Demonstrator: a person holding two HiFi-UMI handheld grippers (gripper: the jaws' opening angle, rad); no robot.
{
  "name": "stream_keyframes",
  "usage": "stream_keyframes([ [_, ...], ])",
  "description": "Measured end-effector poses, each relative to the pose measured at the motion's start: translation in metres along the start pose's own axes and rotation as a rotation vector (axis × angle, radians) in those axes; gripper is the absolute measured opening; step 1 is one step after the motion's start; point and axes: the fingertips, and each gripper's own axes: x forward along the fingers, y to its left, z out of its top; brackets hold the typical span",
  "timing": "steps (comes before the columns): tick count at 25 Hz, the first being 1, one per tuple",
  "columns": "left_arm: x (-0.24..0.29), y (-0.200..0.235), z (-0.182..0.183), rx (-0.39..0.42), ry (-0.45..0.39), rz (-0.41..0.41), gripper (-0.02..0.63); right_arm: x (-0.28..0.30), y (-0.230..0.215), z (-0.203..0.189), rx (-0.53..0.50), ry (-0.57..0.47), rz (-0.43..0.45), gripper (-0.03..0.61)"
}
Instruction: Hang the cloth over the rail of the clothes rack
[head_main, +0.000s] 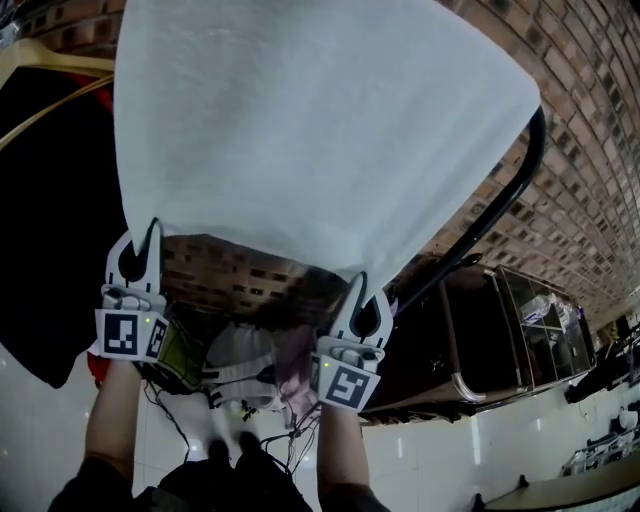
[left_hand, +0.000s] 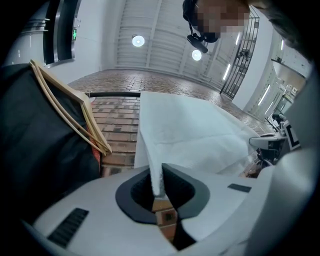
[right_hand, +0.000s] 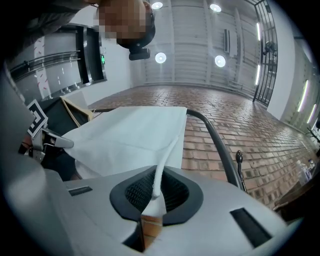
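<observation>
A white cloth (head_main: 310, 120) is stretched wide in front of me and fills the upper head view. My left gripper (head_main: 142, 240) is shut on its lower left corner, and my right gripper (head_main: 364, 292) is shut on its lower right corner. In the left gripper view the cloth (left_hand: 190, 135) runs up from between the jaws, its edge pinched there. The right gripper view shows the cloth (right_hand: 130, 135) the same way. The black rail of the clothes rack (head_main: 510, 195) curves down at the right, behind the cloth. Its bar (right_hand: 215, 137) passes beside the cloth's far edge.
A dark garment on a wooden hanger (head_main: 45, 60) hangs at the left, also seen as the hanger (left_hand: 75, 120) close to the left gripper. A brick wall (head_main: 580, 130) stands behind. A dark cabinet (head_main: 500, 330) and a heap of clothes (head_main: 250, 360) lie below.
</observation>
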Motion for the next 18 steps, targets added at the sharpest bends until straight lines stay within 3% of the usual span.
stream_keyframes([
  [2,0.0,0.001,-0.004,-0.006,0.007,-0.004,0.044,0.001,0.001,0.003,0.016,-0.032,0.0,0.048],
  [10,0.0,0.001,-0.01,-0.003,0.019,-0.016,0.044,-0.005,0.0,-0.016,-0.009,0.051,-0.005,0.048],
  [15,-0.005,-0.003,-0.016,0.002,0.043,-0.015,0.046,-0.006,0.0,-0.008,0.028,0.001,-0.006,0.054],
  [18,-0.008,0.002,-0.017,0.003,0.048,0.005,0.075,-0.008,0.0,-0.017,0.025,0.044,-0.011,0.061],
])
